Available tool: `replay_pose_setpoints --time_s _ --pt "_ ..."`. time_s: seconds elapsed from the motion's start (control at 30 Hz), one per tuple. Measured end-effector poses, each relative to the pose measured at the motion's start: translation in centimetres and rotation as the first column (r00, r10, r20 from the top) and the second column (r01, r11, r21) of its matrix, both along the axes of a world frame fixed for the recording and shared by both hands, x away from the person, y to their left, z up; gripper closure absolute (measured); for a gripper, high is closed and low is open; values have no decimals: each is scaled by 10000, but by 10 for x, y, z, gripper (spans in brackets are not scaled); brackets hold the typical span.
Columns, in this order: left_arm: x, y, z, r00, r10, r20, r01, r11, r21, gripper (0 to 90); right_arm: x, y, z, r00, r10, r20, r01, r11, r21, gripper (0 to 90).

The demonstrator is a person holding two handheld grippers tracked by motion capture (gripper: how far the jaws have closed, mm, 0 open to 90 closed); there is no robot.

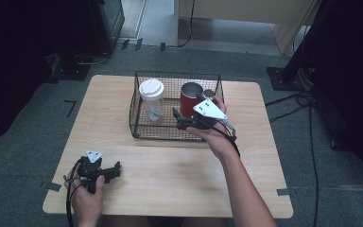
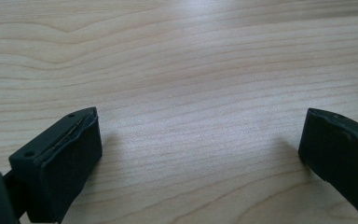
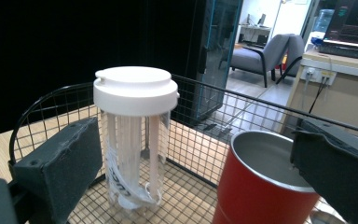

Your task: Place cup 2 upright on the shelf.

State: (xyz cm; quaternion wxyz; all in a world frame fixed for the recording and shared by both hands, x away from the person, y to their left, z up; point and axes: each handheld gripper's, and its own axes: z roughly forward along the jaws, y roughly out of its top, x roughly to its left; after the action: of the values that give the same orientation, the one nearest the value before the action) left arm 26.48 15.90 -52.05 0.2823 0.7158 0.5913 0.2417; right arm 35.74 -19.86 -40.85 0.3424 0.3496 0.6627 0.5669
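— Closest to the high camera, what do you see?
— Left gripper (image 1: 105, 171) resting on the wooden table (image 1: 179, 184) near its front left corner, held in the left hand (image 1: 87, 201), jaws apart with nothing between them. Farther back, the right gripper (image 1: 176, 116) reaches over the front wall of a black wire basket (image 1: 137, 127), its jaws spread, pointing toward the clear cup (image 1: 152, 101) with a white lid. A red tumbler (image 1: 189, 99) stands just beside that cup, inside the basket, to its right.

— And the left gripper view?
— Two black jaws stand wide apart over bare wood grain of the table (image 2: 182, 70); nothing lies between them.

— The right gripper view?
— Both jaws are open and grip nothing. The clear cup (image 3: 133, 154) stands upright on the mesh floor of the wire basket (image 3: 191, 140), near the left jaw, with white strips inside it. The red tumbler (image 3: 256, 196) sits nearer the right jaw, its metal interior showing. Whether either jaw touches a cup, I cannot tell.
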Motion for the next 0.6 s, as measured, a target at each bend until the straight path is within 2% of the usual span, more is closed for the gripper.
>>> replay_pose_setpoints --time_s 0.6 --pt "0 0 0 10000 -4 2 4 10000 6 1 -33 -39 -9 9988 -479 38 477 9984 313 23"
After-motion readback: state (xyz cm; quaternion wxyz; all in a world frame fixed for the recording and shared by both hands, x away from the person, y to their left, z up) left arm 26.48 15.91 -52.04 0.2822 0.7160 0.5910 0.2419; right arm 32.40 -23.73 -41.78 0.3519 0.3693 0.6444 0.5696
